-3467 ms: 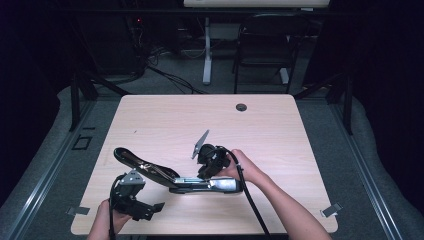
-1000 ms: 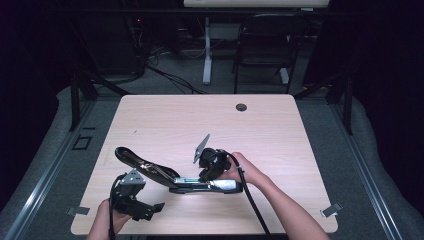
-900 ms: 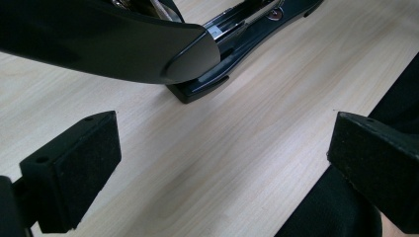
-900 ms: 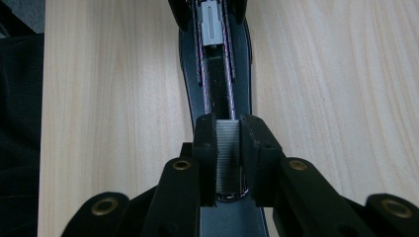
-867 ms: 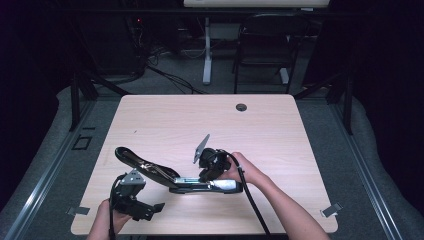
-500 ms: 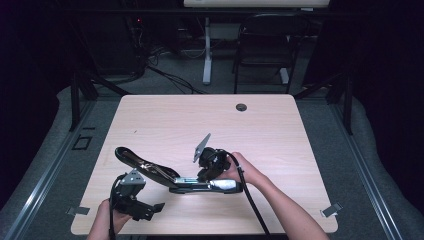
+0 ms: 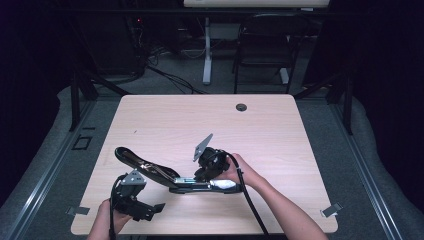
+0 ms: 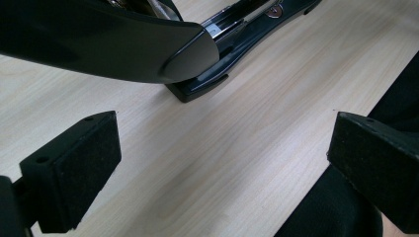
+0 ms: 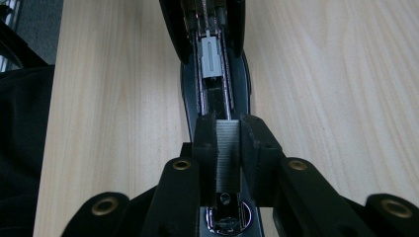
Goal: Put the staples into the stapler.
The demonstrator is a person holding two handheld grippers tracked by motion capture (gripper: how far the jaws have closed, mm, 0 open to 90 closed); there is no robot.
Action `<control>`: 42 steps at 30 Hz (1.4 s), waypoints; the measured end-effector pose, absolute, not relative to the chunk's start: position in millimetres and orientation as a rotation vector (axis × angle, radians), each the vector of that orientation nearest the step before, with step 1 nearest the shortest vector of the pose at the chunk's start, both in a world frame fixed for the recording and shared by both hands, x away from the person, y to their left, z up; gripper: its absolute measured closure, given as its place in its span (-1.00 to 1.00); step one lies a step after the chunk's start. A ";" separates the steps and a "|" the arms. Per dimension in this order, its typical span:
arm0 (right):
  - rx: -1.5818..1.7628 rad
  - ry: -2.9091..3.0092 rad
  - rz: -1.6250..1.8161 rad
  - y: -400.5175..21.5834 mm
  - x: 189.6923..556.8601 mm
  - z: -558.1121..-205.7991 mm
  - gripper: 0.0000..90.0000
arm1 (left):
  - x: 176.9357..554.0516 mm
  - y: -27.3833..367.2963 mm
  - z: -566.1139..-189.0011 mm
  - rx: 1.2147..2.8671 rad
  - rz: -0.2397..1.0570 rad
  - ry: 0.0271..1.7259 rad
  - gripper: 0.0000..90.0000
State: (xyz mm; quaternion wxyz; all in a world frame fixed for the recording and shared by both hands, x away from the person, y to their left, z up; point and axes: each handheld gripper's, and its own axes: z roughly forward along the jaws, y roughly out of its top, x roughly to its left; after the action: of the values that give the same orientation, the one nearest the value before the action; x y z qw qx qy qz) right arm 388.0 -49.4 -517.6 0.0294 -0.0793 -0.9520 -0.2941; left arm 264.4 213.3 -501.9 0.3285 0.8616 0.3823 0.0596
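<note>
1. Stapler (image 7: 170, 175) lies on the tabletop (image 7: 280, 125) near the front edge, lid swung up and back toward the left, magazine channel exposed.
2. Right gripper (image 9: 228, 143) is pinched on a strip of staples (image 9: 228, 148), holding it directly over the open channel; grey pusher (image 9: 211, 58) sits farther along the rail.
3. Left gripper (image 8: 217, 163) is spread, holding nothing, just beside the stapler's end.
4. Judgement: opening is done; the strip is not yet seated. Dropping it in and closing the lid remain.

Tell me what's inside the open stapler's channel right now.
In the stapler, the right claw pinches a strip of staples over the channel; ahead sits a grey pusher. The claw covers the channel beneath the strip.
</note>
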 end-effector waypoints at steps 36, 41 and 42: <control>-0.186 -2.946 -0.865 -55.5 384.9 -517.3 0.71 | 264.4 212.7 -502.0 2.267 0.156 1.001 -1.00; -0.184 -2.953 -0.850 -55.5 385.1 -516.7 0.72 | 264.8 212.7 -502.3 2.266 0.154 1.002 -1.00; -0.184 -2.951 -0.849 -55.7 385.3 -516.6 0.72 | 264.7 212.8 -502.1 2.266 0.155 1.002 -1.00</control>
State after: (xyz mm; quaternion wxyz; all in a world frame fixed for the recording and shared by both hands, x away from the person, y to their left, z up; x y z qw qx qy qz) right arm 385.3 -55.7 -516.6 0.0329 -0.0599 -0.9588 -0.2758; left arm 264.7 212.8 -502.1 0.3235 0.8637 0.3820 0.0592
